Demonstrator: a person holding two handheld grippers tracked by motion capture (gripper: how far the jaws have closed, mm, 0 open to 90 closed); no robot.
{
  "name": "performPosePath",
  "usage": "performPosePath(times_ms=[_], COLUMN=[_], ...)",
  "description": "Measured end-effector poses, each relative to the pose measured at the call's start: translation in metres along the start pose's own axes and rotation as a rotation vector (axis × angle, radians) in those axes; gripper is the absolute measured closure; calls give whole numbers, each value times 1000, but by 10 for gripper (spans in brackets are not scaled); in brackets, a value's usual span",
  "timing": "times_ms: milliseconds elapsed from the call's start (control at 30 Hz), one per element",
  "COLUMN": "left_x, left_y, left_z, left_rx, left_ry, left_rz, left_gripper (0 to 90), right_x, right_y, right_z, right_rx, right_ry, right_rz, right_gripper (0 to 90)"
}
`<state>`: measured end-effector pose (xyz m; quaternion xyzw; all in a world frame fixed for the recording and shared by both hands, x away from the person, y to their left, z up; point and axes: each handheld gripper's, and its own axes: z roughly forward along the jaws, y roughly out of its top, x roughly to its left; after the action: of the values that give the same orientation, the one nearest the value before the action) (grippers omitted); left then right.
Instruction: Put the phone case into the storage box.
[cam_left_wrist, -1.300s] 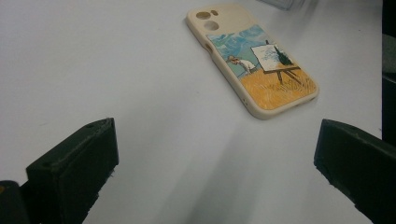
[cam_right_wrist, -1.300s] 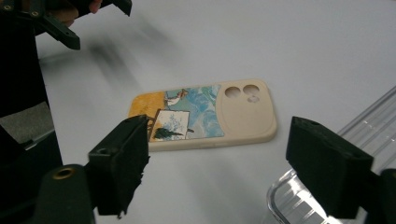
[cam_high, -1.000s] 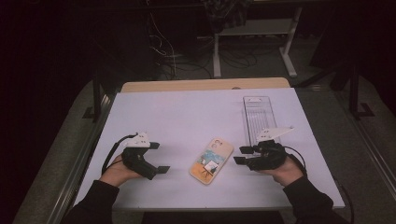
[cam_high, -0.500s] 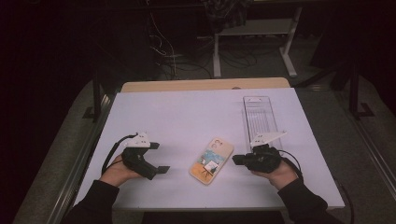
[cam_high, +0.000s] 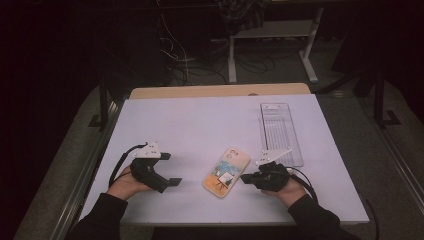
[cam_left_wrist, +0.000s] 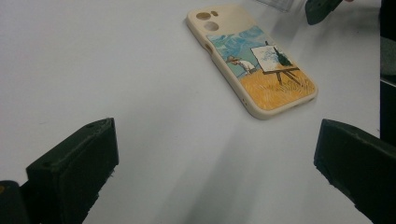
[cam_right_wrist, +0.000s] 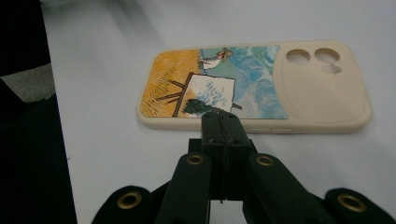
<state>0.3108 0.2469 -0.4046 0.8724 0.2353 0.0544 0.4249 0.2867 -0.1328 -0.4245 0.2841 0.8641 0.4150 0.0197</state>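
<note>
One phone case (cam_high: 226, 172) lies flat, painted back up, near the front edge of a white table (cam_high: 200, 125), between two hand-held grippers. One clear plastic tray (cam_high: 280, 132) sits toward the table's far right, its long side running away from the person. In the high view the case's long axis runs on a diagonal, its camera-cutout end pointing away from the person and to the right, its printed easel end toward the near edge. The left gripper (cam_high: 167, 170) rests on the table well apart from the case, jaws spread wide with nothing between them. The right gripper (cam_high: 245, 178) has its jaws just closed and pressed together on nothing, the tips right at the case's long right-hand edge (cam_right_wrist: 224, 114); whether they touch it cannot be told.
</note>
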Motion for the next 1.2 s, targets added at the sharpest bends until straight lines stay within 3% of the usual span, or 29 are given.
performPosePath(times_ms=[333,733,1200], left_x=[-1,-1,1], left_y=[0,-1,-1], left_z=[1,1,-1], left_rx=[-17,-18,-18], left_ry=[-4,-5,-1], left_rz=[-25,-23,-8], left_gripper=[0,0,0], right_x=[3,9,9], right_y=[1,2,18], right_z=[16,38,57], right_rx=[22,82,67], right_ry=[23,41,47], right_rz=[-8,-39,-67], right_gripper=[884,885,885])
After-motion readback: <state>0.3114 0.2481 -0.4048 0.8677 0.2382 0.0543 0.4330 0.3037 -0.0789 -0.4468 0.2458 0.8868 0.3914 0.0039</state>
